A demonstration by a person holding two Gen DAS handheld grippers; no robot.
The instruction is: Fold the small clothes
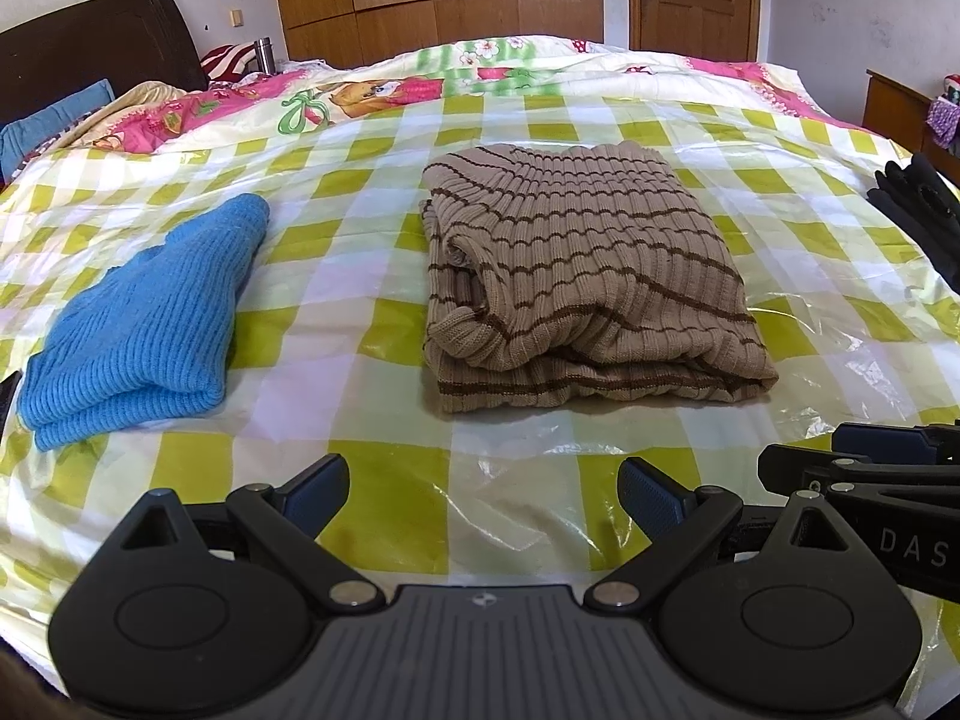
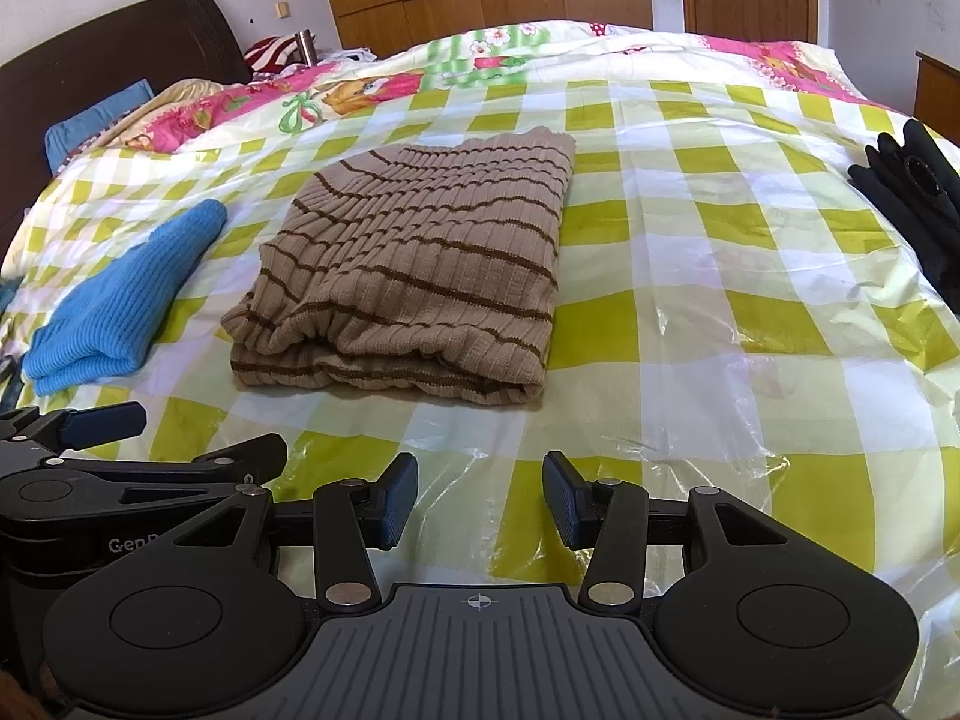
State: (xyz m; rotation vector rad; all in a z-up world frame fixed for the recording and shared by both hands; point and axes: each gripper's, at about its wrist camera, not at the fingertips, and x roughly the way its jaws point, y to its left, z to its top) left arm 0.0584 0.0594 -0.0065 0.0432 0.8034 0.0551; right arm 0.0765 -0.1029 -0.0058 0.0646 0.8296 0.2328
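**Striped sweater folded on the bed; both grippers held clear**

A beige ribbed knit sweater with thin brown stripes is seen lying as a folded, roughly rectangular bundle near the middle of the bed, on a green-and-white checked plastic sheet. Its long axis is judged to run from the near edge of the bed towards the far edge, with the thick rolled fold facing the near edge and a flatter end pointing away towards the wardrobe. A loose cuff or sleeve end is seen tucked at its left side.

A blue ribbed knit garment, also folded, lies well apart from it towards the left edge of the bed, angled diagonally. A pile of black fabric is seen at the right edge.

The left gripper is held low over the near edge, its fingers spread wide with nothing between them. The right gripper is held just beside it, its fingers likewise parted and empty.

The fold on the striped sweater is judged complete or nearly so. The next move probably calls for setting the bundle aside or reaching for the black fabric, which would have to be drawn to the middle and spread flat first.
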